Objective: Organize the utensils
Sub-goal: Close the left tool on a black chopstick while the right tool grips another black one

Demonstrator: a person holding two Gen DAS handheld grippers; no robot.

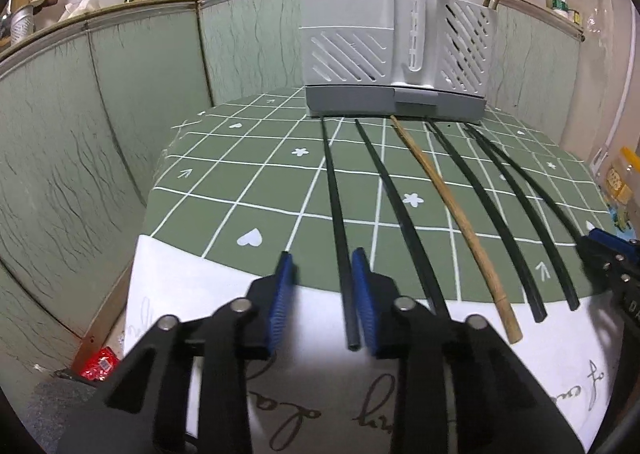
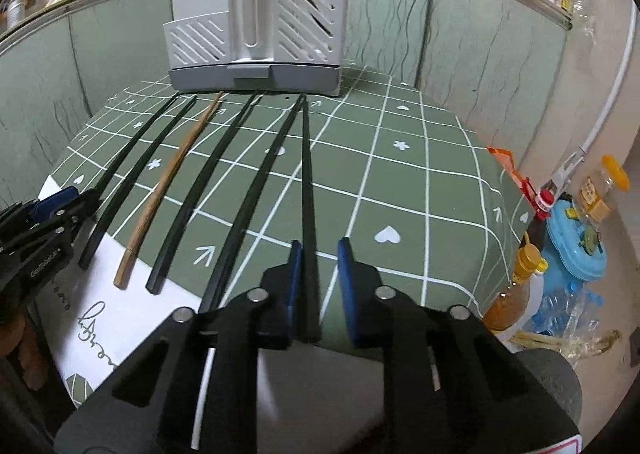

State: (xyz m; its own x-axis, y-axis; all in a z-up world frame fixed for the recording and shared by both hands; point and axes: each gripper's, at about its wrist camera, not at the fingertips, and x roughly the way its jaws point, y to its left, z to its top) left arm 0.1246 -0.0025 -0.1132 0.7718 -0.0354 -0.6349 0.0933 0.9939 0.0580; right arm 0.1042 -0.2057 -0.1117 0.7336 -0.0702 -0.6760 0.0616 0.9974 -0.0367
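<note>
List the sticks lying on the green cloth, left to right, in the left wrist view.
first slim black chopstick → second black chopstick → brown wooden chopstick → third black chopstick → fourth black chopstick → fifth black chopstick

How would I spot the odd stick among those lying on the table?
Start at the grey utensil holder at the far end of the green checked tablecloth. Six chopsticks fan out from its base toward the camera. The brown wooden chopstick lies third from the left; all five neighbours are black.
</note>
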